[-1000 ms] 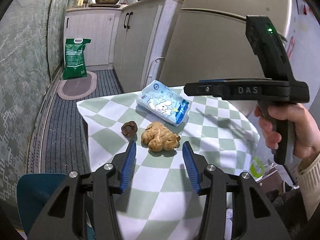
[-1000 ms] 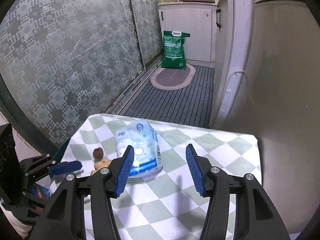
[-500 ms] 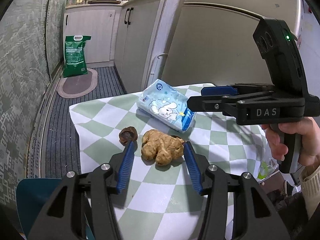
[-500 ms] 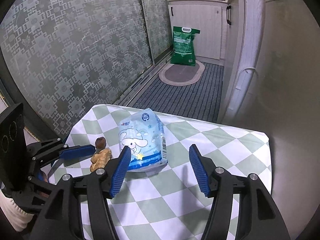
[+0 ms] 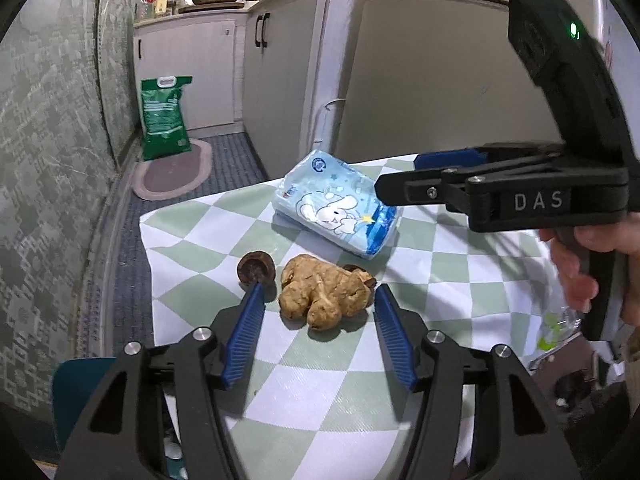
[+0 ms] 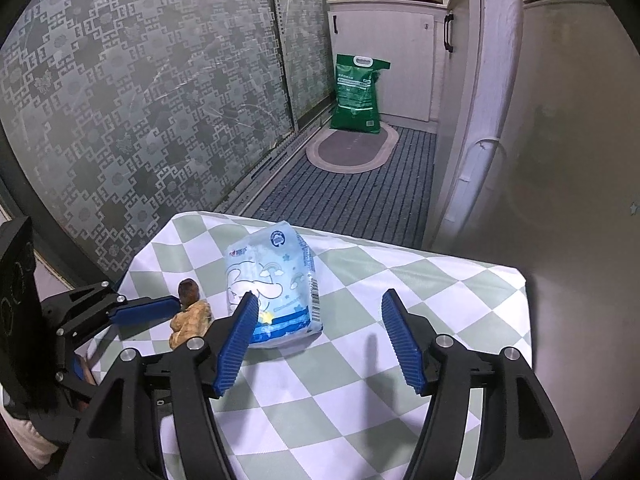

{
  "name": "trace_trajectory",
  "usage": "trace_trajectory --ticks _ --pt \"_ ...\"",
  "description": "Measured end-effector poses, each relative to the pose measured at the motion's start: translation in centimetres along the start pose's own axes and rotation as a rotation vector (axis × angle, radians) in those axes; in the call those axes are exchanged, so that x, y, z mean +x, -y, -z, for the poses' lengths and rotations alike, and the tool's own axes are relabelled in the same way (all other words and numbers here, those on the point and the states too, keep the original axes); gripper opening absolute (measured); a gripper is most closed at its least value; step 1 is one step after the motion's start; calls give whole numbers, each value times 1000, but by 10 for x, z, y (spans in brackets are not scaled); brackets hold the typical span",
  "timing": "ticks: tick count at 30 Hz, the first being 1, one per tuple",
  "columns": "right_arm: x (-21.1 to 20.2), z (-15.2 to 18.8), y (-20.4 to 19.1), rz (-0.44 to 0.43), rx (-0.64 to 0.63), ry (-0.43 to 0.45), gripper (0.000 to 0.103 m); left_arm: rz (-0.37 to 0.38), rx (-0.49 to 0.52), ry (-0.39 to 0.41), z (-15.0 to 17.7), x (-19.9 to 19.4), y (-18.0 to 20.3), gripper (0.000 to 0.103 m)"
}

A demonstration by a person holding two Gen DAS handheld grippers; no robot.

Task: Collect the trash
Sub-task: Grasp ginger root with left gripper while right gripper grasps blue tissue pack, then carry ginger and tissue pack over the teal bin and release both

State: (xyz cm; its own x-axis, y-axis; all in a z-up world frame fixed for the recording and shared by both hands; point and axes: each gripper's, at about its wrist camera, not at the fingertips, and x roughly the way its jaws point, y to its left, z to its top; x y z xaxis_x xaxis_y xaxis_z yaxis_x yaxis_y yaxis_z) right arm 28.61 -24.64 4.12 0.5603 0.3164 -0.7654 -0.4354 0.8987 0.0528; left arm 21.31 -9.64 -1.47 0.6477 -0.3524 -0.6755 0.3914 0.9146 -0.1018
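Here the left gripper [image 5: 318, 308] has just been opening its jaws so the ginger root [image 5: 326, 291] on the worktop [image 5: 448, 264] fits between them untouched, while the right gripper [image 6: 316, 320], jaws also just opened and empty, hovers near the tissue pack [image 6: 272, 276].

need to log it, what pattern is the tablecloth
Green and white checks on the tablecloth, clearest in the right wrist view.
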Motion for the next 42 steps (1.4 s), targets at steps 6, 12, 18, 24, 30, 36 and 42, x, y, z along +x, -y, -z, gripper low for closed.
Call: trace_trajectory --ticks 6,12,18,24,30,36,42 --pt "4 -1 -6 12 -20 -11 66 -13 -26 4 -1 -1 -8 48" --pt "8 -1 -12 9 -35 -17 66 26 -52 13 0 -6 -16 48" --pt "13 -5 -17 7 -46 -26 66 42 -65 26 2 -14 -21 48" --pt "24 -7 -32 20 -77 -45 73 50 -85 62 3 -29 -31 48" --pt "38 -6 -40 88 -108 -76 73 67 -98 109 4 -48 -39 48" --pt "44 -6 -46 123 -141 -88 51 56 -114 137 8 -63 -55 48" --pt "40 -13 -48 140 -126 -77 51 31 -150 157 14 -77 -79 48"
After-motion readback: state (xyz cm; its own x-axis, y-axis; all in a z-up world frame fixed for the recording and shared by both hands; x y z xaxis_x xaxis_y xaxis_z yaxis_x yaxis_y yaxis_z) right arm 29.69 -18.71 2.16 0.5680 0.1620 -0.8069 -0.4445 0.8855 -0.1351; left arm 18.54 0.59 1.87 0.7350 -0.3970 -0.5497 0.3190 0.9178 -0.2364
